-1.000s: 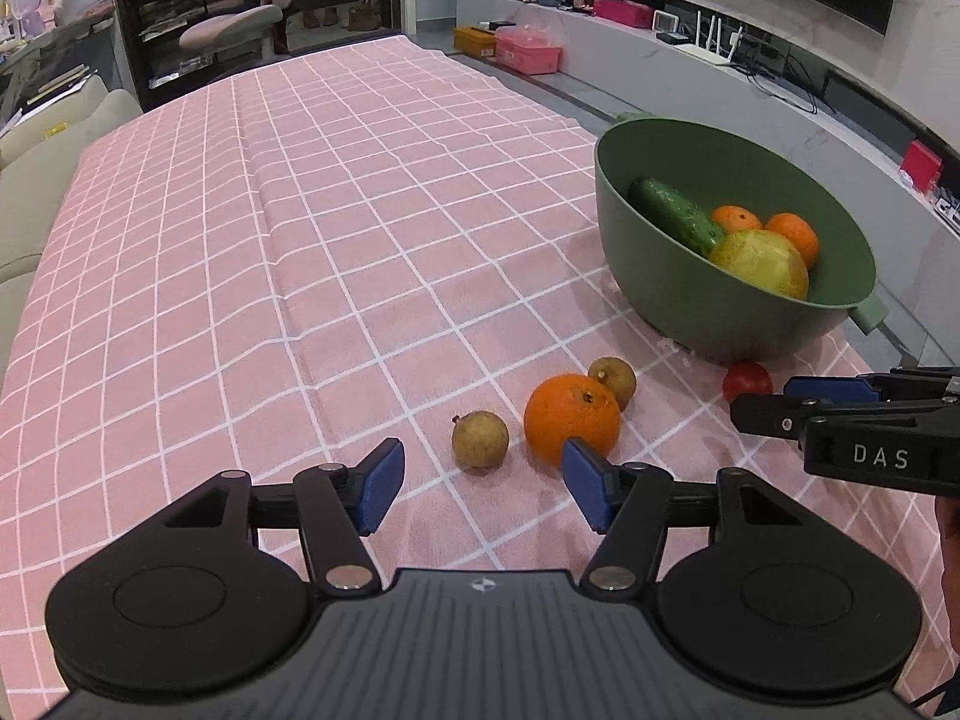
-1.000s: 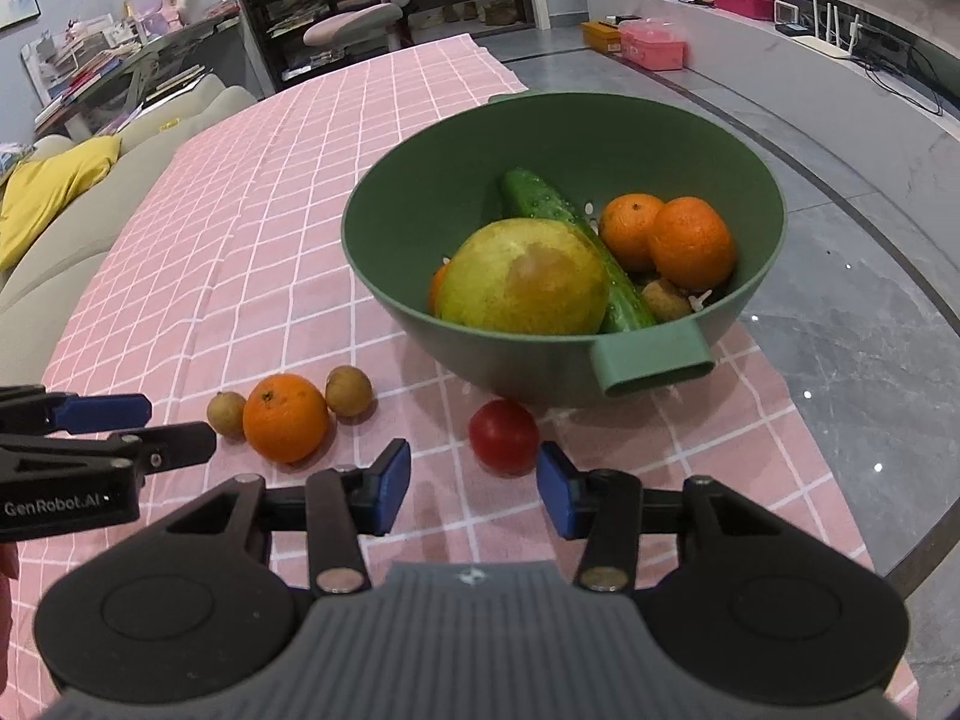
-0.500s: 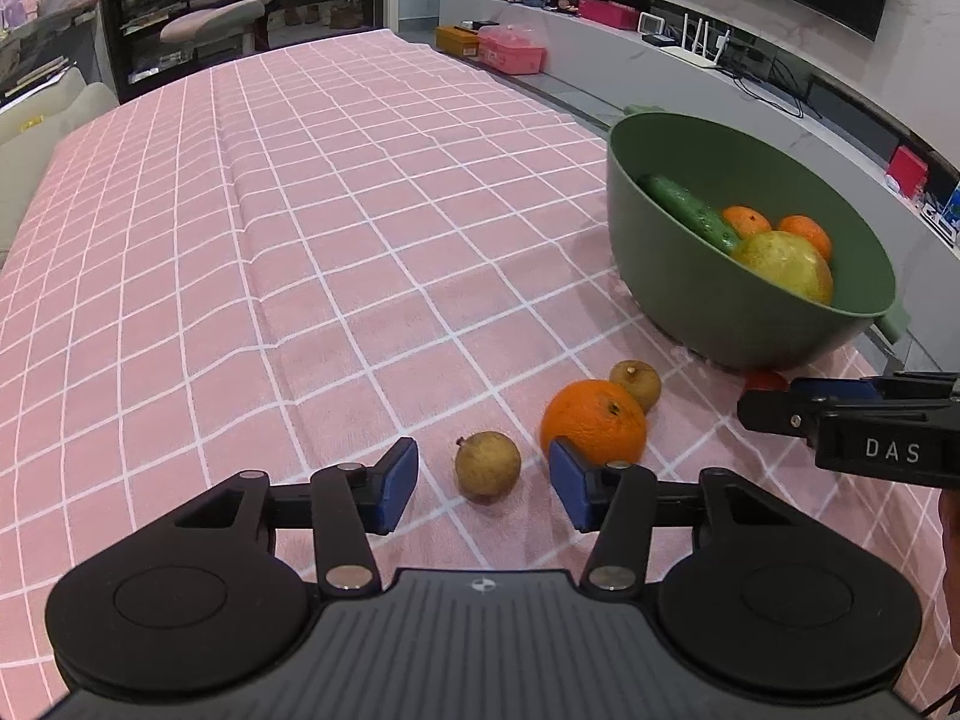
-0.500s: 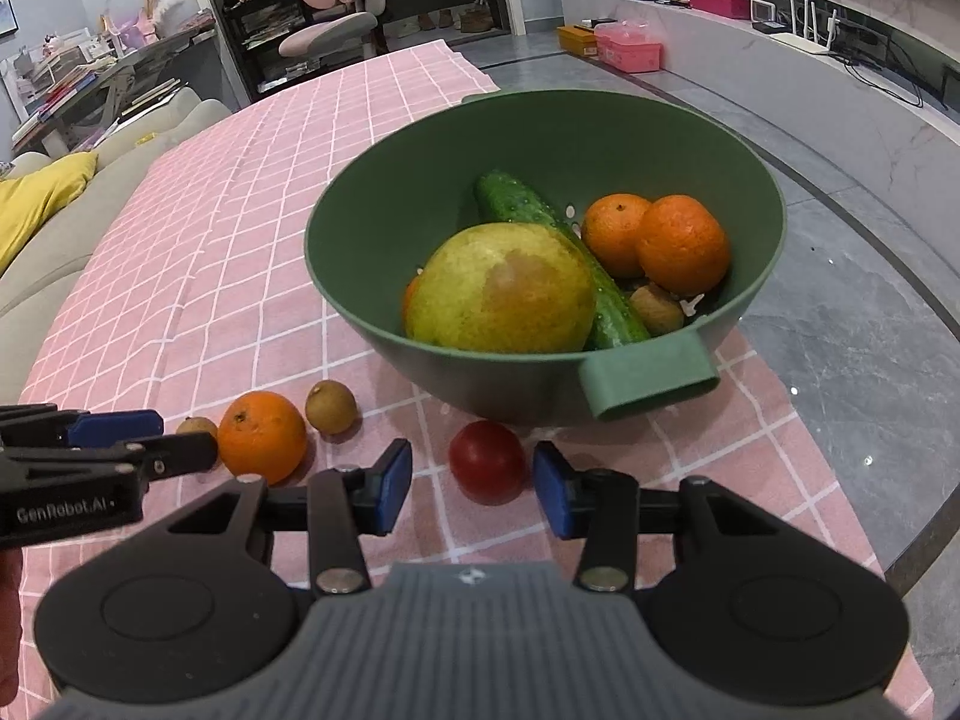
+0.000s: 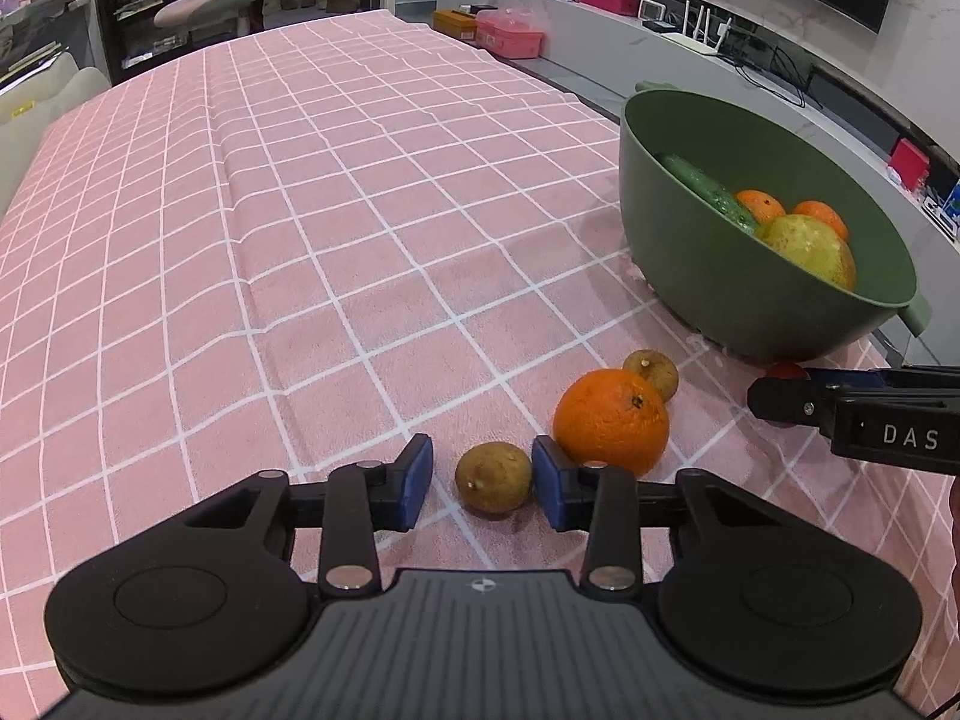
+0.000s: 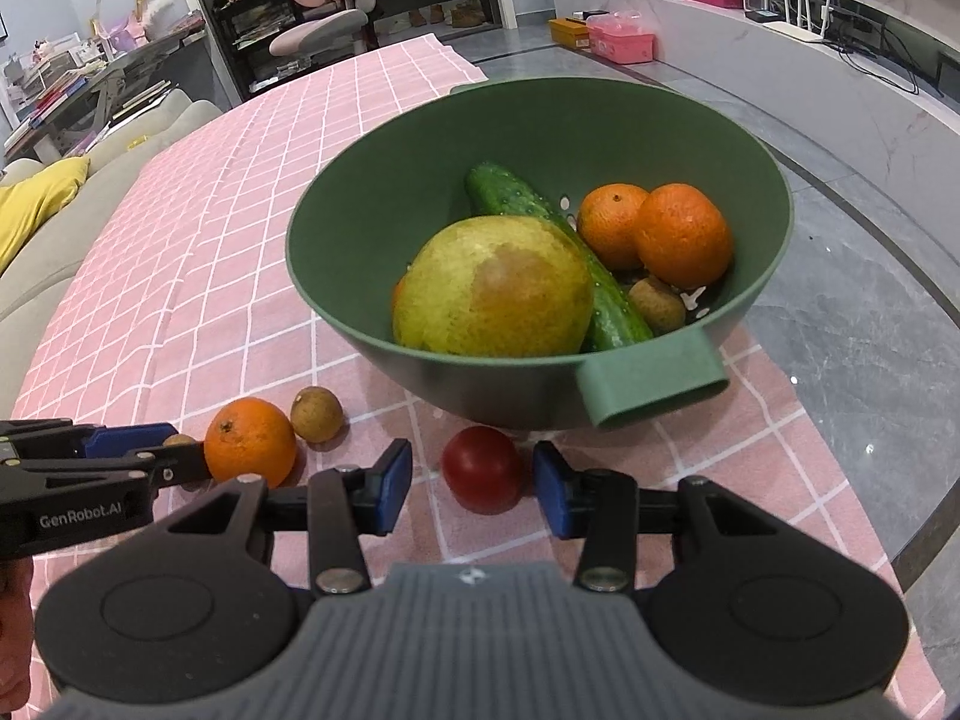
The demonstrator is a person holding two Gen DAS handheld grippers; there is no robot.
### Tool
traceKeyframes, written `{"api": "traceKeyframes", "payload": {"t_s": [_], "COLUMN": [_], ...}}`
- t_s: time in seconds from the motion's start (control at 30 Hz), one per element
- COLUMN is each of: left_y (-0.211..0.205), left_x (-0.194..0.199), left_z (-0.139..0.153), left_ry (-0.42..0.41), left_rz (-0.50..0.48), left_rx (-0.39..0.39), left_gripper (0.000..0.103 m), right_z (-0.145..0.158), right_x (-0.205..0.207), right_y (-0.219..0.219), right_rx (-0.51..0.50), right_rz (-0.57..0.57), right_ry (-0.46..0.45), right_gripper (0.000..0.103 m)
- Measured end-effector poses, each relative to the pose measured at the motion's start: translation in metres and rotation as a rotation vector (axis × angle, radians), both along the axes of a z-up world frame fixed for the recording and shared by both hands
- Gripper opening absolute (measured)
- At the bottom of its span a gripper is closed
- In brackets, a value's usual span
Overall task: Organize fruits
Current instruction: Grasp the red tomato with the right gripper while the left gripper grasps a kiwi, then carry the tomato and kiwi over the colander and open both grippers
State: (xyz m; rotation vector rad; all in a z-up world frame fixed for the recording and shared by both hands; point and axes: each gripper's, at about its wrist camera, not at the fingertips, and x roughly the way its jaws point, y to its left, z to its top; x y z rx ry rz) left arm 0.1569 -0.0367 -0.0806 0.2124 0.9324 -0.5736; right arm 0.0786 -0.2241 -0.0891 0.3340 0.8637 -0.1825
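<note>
A pink checked cloth covers the counter [image 5: 300, 240], where the left tool [image 5: 482, 480], just closing, brackets a brown longan [image 5: 493, 485] ungripped, the right tool [image 6: 473, 486], narrowing, flanks a red tomato [image 6: 483, 468] before the green colander [image 6: 750, 138], grey floor [image 6: 840, 330] beyond.

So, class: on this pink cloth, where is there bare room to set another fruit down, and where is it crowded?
Free: the broad stretch of cloth left of the bowl, running to the far edge. Crowded: the near strip before the bowl, where the orange, two small brown fruits and the tomato lie among both grippers' fingers.
</note>
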Motion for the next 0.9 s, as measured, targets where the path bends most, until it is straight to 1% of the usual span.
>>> {"api": "traceKeyframes", "payload": {"t_s": [0.13,0.2,0.3,0.67,0.9], "left_y": [0.0,-0.001,-0.001,0.003,0.007], "left_x": [0.0,-0.001,-0.001,-0.002,-0.008], "left_z": [0.001,0.001,0.001,0.005,0.016], "left_ry": [0.004,0.006,0.005,0.01,-0.004], "left_rz": [-0.001,-0.003,-0.003,0.012,0.026], "left_rx": [0.002,0.002,0.005,0.009,0.014], "left_gripper": [0.033,0.031,0.03,0.03,0.03], "right_z": [-0.001,-0.001,-0.002,0.0,0.014], "right_x": [0.0,0.0,0.0,0.0,-0.002], "right_y": [0.0,0.0,-0.001,-0.002,0.006], "right_rx": [-0.009,-0.01,-0.011,0.002,0.039], "right_rz": [0.001,0.0,-0.001,0.004,0.062], "right_ry": [0.0,-0.001,-0.001,0.002,-0.002], "right_gripper": [0.032,0.028,0.025,0.024,0.024]}}
